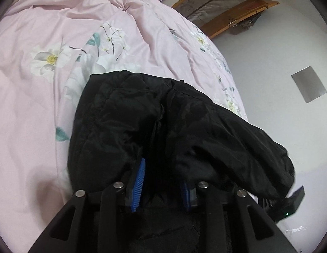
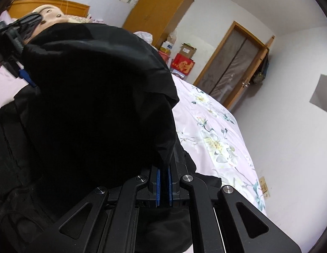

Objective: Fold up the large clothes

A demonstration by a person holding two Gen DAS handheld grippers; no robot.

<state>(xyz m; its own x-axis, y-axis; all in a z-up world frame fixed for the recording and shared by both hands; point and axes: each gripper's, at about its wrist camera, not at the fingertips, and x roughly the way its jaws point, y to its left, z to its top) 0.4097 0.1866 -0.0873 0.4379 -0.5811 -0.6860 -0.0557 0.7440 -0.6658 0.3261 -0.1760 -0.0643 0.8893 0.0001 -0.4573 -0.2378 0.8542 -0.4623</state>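
Two grippers engaged on black jacket, lying bunched on pink bedspread. Left gripper: pads parted, fabric loose between, unpressed. Right gripper: clamped on jacket edge. Recommended: lower right-hand fold flat, align edges, release only once settled.

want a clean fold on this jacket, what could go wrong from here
The left gripper stands open with black jacket fabric loose between its pads, so that side could slump unevenly. The right gripper pinches only a thin edge, which might slip. The jacket lies near the bed's edge and may slide off.
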